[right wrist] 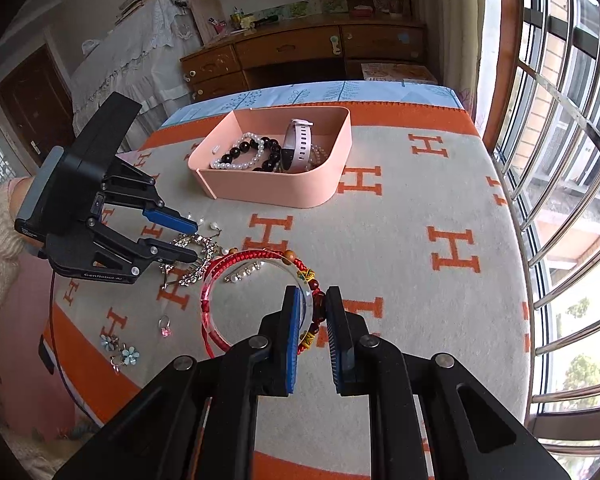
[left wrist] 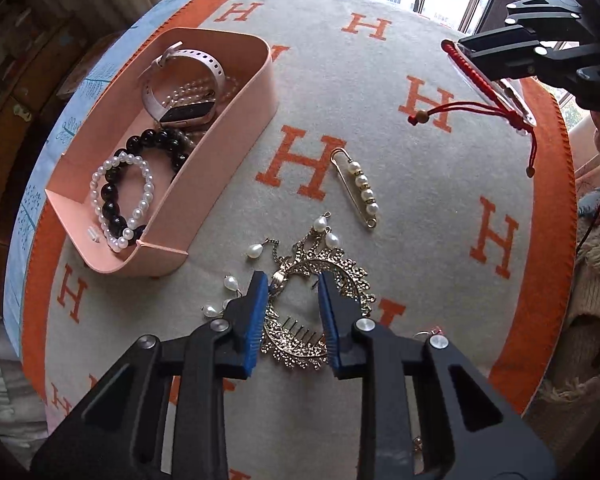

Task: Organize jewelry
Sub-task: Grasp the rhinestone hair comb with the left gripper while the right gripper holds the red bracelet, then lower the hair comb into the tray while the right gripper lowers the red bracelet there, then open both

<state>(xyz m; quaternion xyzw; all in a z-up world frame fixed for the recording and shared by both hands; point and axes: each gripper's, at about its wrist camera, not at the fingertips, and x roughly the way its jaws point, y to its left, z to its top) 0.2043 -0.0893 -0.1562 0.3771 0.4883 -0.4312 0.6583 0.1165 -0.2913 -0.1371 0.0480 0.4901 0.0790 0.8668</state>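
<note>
The left hand-held gripper (left wrist: pixel 293 308) points down at a gold filigree hair comb (left wrist: pixel 320 312) with pearl drops near the bed's near edge, its blue pads either side of the piece without pressing it. A pearl pin (left wrist: pixel 360 188) lies mid-blanket (left wrist: pixel 380 92). At the left edge, a pink tray (left wrist: pixel 220 140) holds bracelets and a watch (left wrist: pixel 180 92). The right hand-held gripper (left wrist: pixel 480 58) grips a red cord bracelet (left wrist: pixel 476 76) at the far right corner.

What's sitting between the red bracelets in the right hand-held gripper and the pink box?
Only bare blanket lies between the red bracelets held in the right hand-held gripper and the pink box; nothing visible blocks the way. The box top is open.
</note>
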